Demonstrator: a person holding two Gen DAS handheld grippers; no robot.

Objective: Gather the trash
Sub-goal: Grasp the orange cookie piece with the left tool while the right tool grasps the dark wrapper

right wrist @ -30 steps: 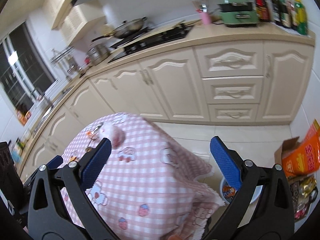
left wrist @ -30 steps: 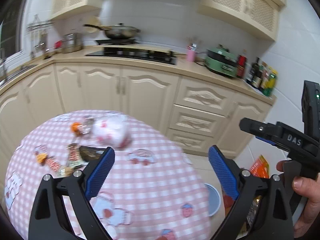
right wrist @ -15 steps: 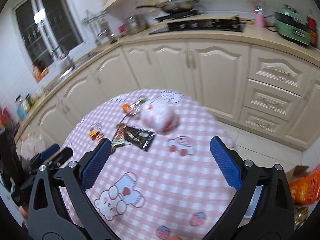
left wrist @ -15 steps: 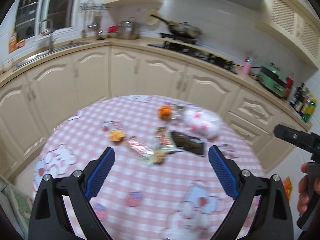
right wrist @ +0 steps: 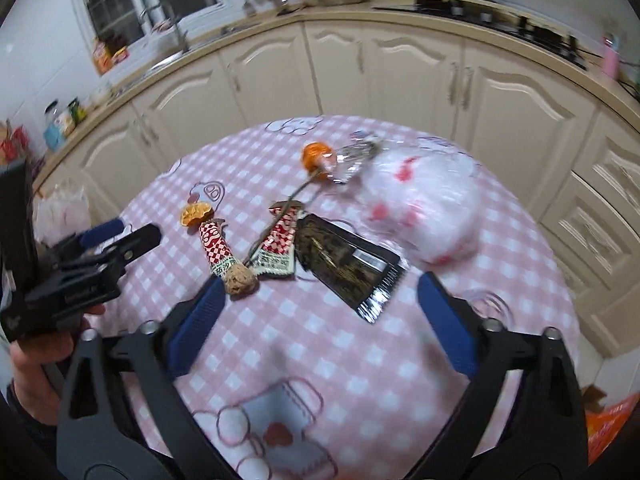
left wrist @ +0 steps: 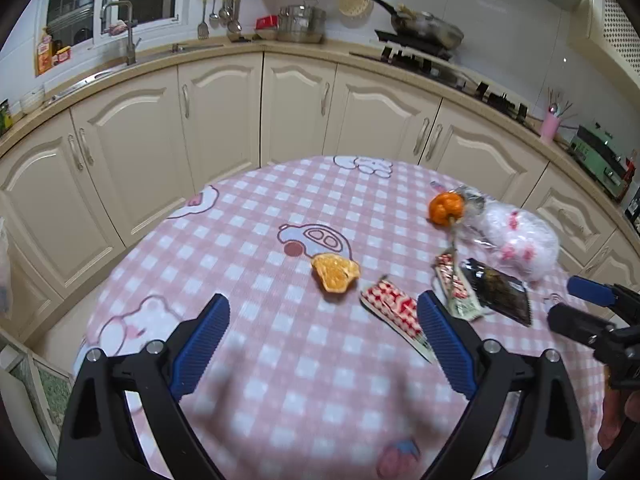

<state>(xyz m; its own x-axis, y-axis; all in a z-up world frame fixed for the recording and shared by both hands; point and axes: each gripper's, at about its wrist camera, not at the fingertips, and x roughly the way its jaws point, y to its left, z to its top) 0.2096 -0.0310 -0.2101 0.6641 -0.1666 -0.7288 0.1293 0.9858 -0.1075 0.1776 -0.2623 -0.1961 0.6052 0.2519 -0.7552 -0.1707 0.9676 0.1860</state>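
Both views have swung from the cabinets down onto the table [left wrist: 248, 240]; we are now hovering our left gripper [left wrist: 322, 334] and right gripper [right wrist: 318, 318], jaws apart and empty. The black wrapper [right wrist: 347, 266] is lying just ahead between the right jaws, long axis slanting across them, nearer that hand.

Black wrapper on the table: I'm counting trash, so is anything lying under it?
The black wrapper lies flat on the checked tablecloth, its left edge against the red-and-white wrapper. Only cloth shows around it; whatever is beneath stays covered.
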